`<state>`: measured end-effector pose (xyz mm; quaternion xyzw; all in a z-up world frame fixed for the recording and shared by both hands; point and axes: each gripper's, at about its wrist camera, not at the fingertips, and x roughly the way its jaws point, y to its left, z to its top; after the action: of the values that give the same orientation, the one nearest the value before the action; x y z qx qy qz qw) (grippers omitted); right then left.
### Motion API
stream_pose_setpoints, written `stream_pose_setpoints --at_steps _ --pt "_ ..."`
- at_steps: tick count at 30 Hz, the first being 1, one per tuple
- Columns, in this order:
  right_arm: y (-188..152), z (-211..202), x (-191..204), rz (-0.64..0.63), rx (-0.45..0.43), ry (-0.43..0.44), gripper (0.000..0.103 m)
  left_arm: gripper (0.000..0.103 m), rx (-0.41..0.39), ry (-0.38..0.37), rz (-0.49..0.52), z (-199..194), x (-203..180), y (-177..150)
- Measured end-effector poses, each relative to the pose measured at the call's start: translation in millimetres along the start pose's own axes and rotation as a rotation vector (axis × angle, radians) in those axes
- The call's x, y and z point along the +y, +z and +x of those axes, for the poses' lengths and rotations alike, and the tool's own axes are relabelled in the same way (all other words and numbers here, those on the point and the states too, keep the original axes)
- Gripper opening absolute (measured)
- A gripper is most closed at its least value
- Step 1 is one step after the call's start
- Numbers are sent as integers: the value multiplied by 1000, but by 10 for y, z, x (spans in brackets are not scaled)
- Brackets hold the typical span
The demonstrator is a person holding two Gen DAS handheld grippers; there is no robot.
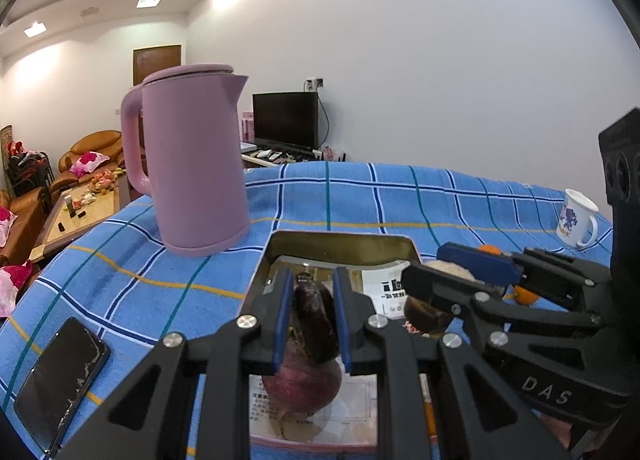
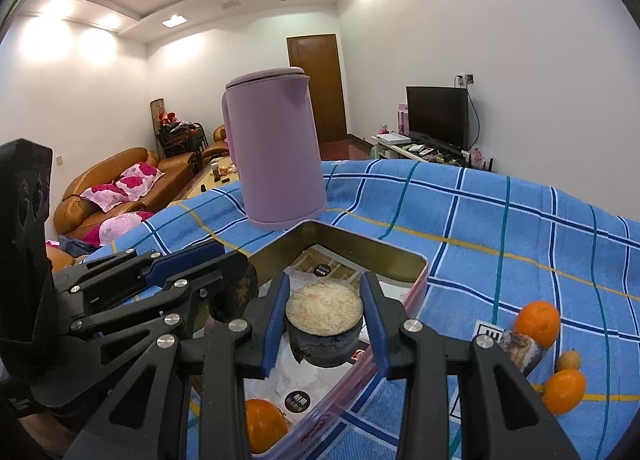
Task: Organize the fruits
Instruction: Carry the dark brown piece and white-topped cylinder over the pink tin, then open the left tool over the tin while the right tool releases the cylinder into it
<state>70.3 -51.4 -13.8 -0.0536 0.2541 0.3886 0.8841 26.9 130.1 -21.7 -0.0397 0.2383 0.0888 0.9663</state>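
Observation:
A rectangular metal tin tray [image 1: 340, 240] [image 2: 360, 250] lined with printed paper sits on the blue checked cloth. My left gripper [image 1: 312, 320] is shut on a dark purple fruit [image 1: 316, 324] over the tray, above a round reddish-purple fruit [image 1: 304, 384]. My right gripper [image 2: 324, 320] is shut on a dark cut fruit with a pale fibrous top [image 2: 324, 320], also over the tray; it shows in the left wrist view [image 1: 428, 312]. An orange [image 2: 264, 424] lies in the tray's near corner. Two oranges [image 2: 538, 322] [image 2: 564, 390] lie on the cloth right of the tray.
A tall pink kettle [image 1: 192, 164] [image 2: 276, 152] stands just behind the tray. A black phone [image 1: 60, 384] lies at the left on the cloth. A white mug [image 1: 576, 220] stands at the far right. A small tan fruit [image 2: 568, 360] and a printed card [image 2: 516, 344] lie by the oranges.

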Motion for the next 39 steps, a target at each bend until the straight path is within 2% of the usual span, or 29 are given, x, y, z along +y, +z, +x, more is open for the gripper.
stream_pose_setpoints --at_steps 27,30,34,36,39 --pt "-145 201 -40 24 92 59 39 24 19 -4 -11 59 16 -18" --pt "-158 198 -65 33 92 64 39 28 24 -3 -14 64 17 -19" --pt "-162 198 -100 44 91 66 39 41 37 3 -29 96 45 -37" --pt "-161 194 -126 57 87 70 39 44 39 1 -34 99 55 -46" --pt "-164 171 -149 64 77 54 46 51 31 14 -40 84 61 -43"
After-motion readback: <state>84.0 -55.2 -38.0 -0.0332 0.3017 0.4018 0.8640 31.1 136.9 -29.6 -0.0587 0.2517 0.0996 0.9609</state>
